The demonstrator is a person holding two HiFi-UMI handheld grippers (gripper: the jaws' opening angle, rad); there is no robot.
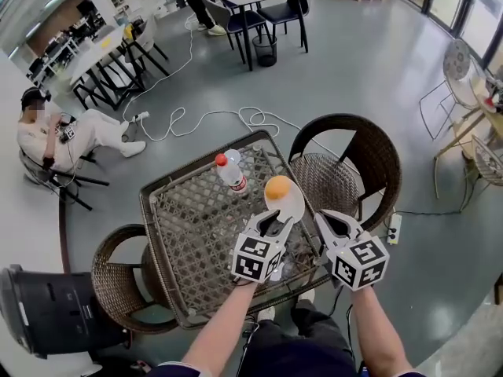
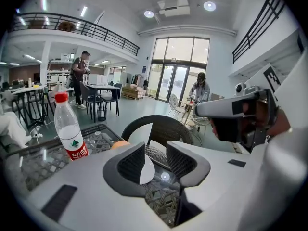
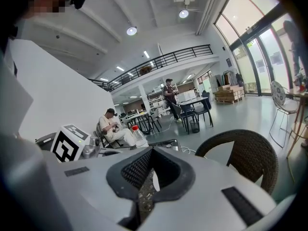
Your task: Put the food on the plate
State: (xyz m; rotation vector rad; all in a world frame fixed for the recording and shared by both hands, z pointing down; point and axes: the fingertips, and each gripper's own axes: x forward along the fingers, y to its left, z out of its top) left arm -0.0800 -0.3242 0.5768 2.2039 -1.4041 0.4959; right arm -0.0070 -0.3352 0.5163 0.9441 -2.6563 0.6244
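Observation:
An orange (image 1: pixel 277 188) sits at the far side of a white plate (image 1: pixel 291 204) near the right edge of the wicker table (image 1: pixel 189 226). My left gripper (image 1: pixel 269 225) reaches the plate's near rim. In the left gripper view the jaws (image 2: pixel 155 153) stand open with the plate (image 2: pixel 144 170) between them. It rests against the left pad, with a gap to the right pad. The orange (image 2: pixel 119 144) peeks out behind the left jaw. My right gripper (image 1: pixel 336 225) hovers just right of the plate; in its own view the fingertips (image 3: pixel 153 153) meet, with nothing held.
A clear bottle with a red cap (image 1: pixel 232 171) stands upright on the table, left of the plate. Wicker chairs stand at the far right (image 1: pixel 346 163) and near left (image 1: pixel 118 277). A person sits at the left (image 1: pixel 63 136). Cables (image 1: pixel 236 116) and a power strip (image 1: pixel 394 228) lie on the floor.

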